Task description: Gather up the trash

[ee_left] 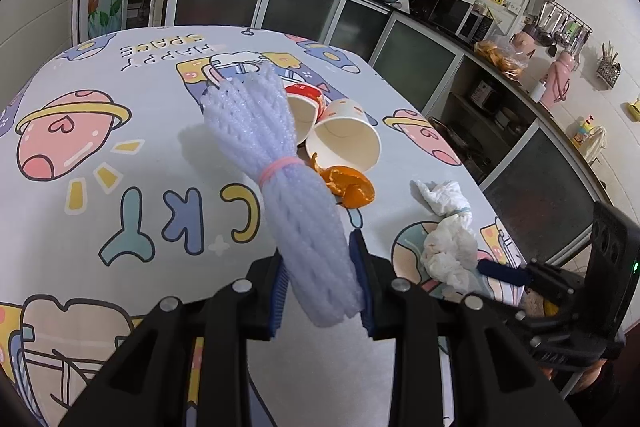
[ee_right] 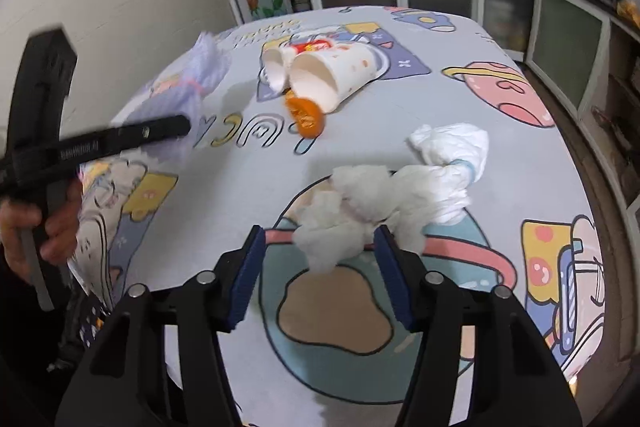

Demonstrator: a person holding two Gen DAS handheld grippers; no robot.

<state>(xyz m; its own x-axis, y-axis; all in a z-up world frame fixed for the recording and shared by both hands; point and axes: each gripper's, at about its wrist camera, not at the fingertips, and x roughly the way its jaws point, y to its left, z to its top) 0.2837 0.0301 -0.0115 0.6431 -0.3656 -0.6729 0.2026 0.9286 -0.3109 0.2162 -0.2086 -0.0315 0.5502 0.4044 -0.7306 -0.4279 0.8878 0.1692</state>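
Observation:
My left gripper (ee_left: 320,271) is shut on a bundle of pale purple foam netting (ee_left: 280,163) tied with a pink band, held above the table; it shows blurred in the right wrist view (ee_right: 192,75). My right gripper (ee_right: 320,259) is open, its blue pads on either side of the near end of a crumpled white tissue wad (ee_right: 400,187), also seen in the left wrist view (ee_left: 448,231). Two paper cups (ee_right: 332,71) lie tipped over mid-table, with orange peel (ee_right: 306,115) beside them.
The table (ee_right: 440,307) carries a cartoon-print cloth. Cabinets and a cluttered counter (ee_left: 400,39) run along the far and right sides. The left gripper's body and the hand holding it (ee_right: 44,163) sit at the left in the right wrist view.

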